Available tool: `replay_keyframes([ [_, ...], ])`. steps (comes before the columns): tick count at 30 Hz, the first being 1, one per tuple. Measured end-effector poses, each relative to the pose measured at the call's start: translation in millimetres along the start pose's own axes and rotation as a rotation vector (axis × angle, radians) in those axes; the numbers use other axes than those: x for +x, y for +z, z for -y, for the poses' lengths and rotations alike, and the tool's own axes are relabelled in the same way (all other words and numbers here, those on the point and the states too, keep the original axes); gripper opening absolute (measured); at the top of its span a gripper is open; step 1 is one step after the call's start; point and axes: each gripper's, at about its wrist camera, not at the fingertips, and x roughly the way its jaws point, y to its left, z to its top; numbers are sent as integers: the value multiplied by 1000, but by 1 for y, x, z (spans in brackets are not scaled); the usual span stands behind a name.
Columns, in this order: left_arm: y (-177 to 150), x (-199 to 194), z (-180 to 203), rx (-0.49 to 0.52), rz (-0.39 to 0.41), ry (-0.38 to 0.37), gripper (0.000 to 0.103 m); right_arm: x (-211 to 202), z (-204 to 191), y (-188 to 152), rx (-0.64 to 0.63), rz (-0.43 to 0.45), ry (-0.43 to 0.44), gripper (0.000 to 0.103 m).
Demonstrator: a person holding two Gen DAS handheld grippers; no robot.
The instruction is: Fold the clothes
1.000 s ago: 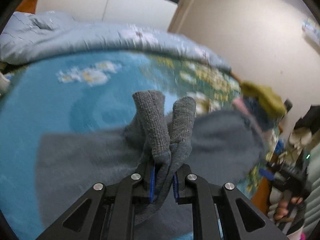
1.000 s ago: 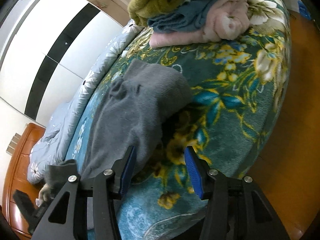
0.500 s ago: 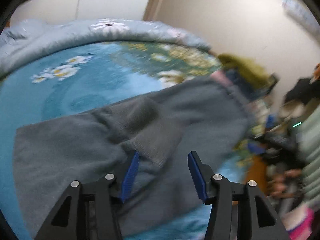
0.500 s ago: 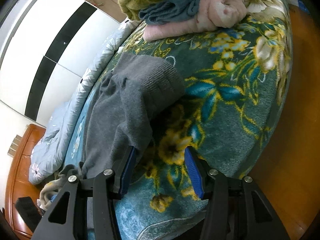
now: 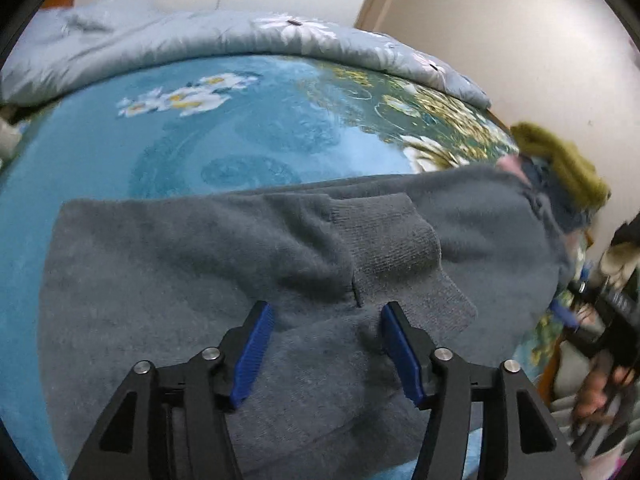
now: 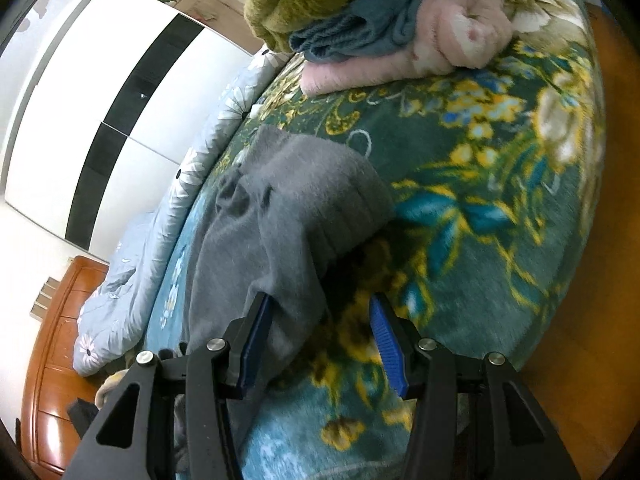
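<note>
The left hand-held gripper hangs just above the grey sweater with its blue-padded jaws spread apart and nothing between them. Just beyond its tips lie two ribbed cuffs, the sleeves folded in across the body of the garment. The sweater is spread flat on the bed's blue floral blanket, reaching left and right across most of the view. Farther off, a pale flowered quilt is bunched along the far edge of the bed, and a pile of clothes sits at the far right.

The right hand-held gripper is also spread wide and empty, poised over the near end of the sweater, whose edge lies by its left finger. The blanket shows green and yellow flowers to the right. Beyond, the pile of clothes holds pink, blue and olive pieces
</note>
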Motion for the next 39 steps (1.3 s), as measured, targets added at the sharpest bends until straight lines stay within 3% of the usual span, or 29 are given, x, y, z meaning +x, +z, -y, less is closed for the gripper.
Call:
replay_keyframes([
  [6,4,-29,-35,-108,13,-119,64,1,-4,15,52,28,72,54],
  [16,-15,-103,-145,-393,174,-95,64,36,13,38,199,-6,116,58],
  [22,-33,-110,-194,-512,195,-117,64,37,1,47,236,44,137,58],
  [23,-36,-110,-200,-528,195,-126,64,35,-3,49,236,54,138,54],
  [26,-43,-109,-214,-562,193,-141,64,25,-27,51,172,90,122,32],
  [29,-48,-108,-225,-585,188,-160,64,12,-63,50,69,122,98,26],
  [34,-53,-105,-233,-600,184,-180,64,-13,-157,32,-197,154,101,25],
  [39,-61,-109,-242,-622,192,-187,65,-20,-260,-18,-496,157,137,25],
])
